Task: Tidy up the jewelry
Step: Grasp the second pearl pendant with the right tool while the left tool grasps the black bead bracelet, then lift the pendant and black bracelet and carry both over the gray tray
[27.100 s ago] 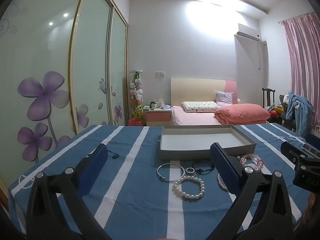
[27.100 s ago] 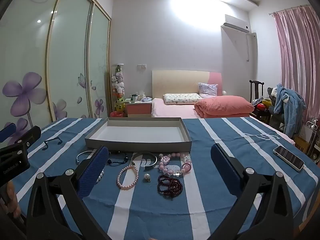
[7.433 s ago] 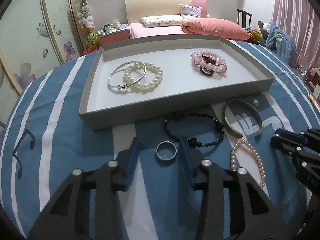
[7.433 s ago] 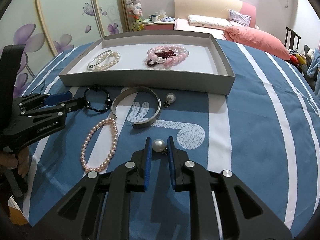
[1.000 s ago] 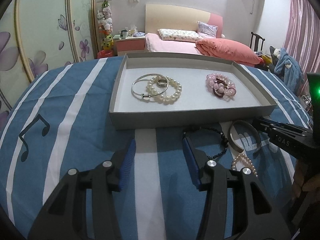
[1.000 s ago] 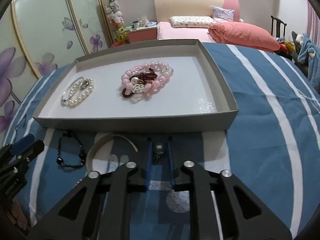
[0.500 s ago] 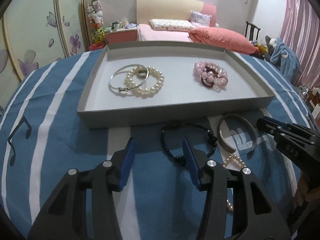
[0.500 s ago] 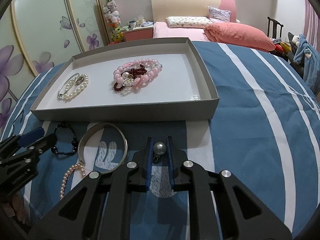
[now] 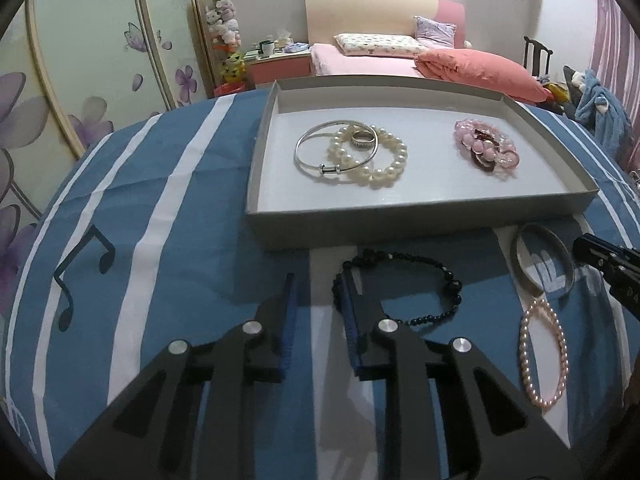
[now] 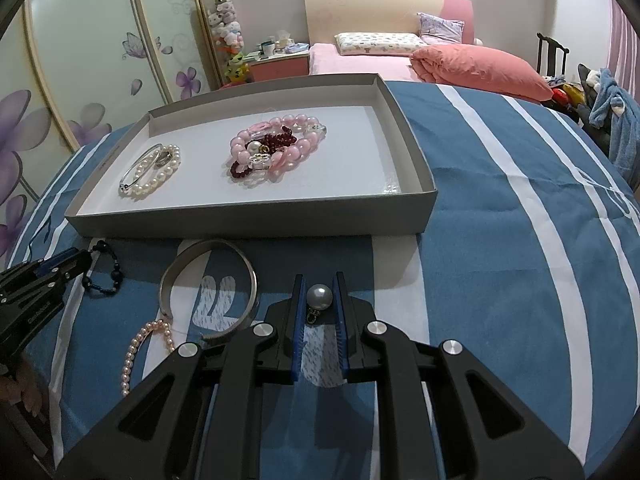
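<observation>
Right gripper (image 10: 319, 296) pinches pearl pendant (image 10: 319, 295); left gripper (image 9: 319, 292), jaws just narrowing, misses black bead bracelet (image 9: 404, 288); risks snagging cloth.

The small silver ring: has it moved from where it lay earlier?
Yes. The small silver ring went from the blue cloth in front of the tray into it, onto the pearl bracelet.

Faint white lettering on left hand-held gripper (image 10: 60, 266), too blurred to read

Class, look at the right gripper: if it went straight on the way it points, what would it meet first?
Holding the pearl, the right gripper would probably meet the striped cloth first, then the near wall of the tray; depth is unclear.
</observation>
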{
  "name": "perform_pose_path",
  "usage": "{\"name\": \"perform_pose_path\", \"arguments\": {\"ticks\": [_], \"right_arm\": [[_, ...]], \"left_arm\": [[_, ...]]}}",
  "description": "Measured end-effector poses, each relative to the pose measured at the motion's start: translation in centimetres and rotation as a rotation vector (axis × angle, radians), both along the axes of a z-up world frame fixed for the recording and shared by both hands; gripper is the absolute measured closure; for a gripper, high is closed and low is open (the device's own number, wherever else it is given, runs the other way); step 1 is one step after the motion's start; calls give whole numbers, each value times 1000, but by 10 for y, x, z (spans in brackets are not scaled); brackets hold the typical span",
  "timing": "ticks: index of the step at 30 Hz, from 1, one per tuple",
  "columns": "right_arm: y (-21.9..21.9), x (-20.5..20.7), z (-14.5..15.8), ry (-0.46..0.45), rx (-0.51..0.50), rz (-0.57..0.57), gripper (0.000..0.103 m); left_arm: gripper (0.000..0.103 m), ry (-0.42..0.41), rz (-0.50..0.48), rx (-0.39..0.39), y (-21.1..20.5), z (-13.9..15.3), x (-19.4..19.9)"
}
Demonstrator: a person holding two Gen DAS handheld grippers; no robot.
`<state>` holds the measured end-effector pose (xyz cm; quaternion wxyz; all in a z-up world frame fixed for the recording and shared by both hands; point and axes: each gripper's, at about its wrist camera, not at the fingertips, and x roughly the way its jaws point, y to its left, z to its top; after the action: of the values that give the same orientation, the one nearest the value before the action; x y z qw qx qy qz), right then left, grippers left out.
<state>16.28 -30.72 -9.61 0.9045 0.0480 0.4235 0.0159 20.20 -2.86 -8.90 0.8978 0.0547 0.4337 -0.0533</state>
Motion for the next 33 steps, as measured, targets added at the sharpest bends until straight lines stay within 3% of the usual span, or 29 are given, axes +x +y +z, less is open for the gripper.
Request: {"name": "perform_pose_path", "arguments": {"ticks": [6, 10, 19, 27, 33], "right_arm": [[0, 1, 1, 1, -4, 2, 89], [-2, 0, 1, 0, 4, -2, 89], [-8, -5, 8, -35, 47, -21, 89], [-5, -14, 24, -114, 85, -9, 89], [3, -20, 35, -172, 109, 8, 89]], "left_arm": [[80, 0, -10, -2, -1, 1, -2], [98, 1, -24, -8, -5, 1, -3], [98, -9, 0, -83, 9, 8, -5], [98, -90, 21, -217, 25, 35, -19], [98, -143, 9, -238, 24, 47, -31]]}}
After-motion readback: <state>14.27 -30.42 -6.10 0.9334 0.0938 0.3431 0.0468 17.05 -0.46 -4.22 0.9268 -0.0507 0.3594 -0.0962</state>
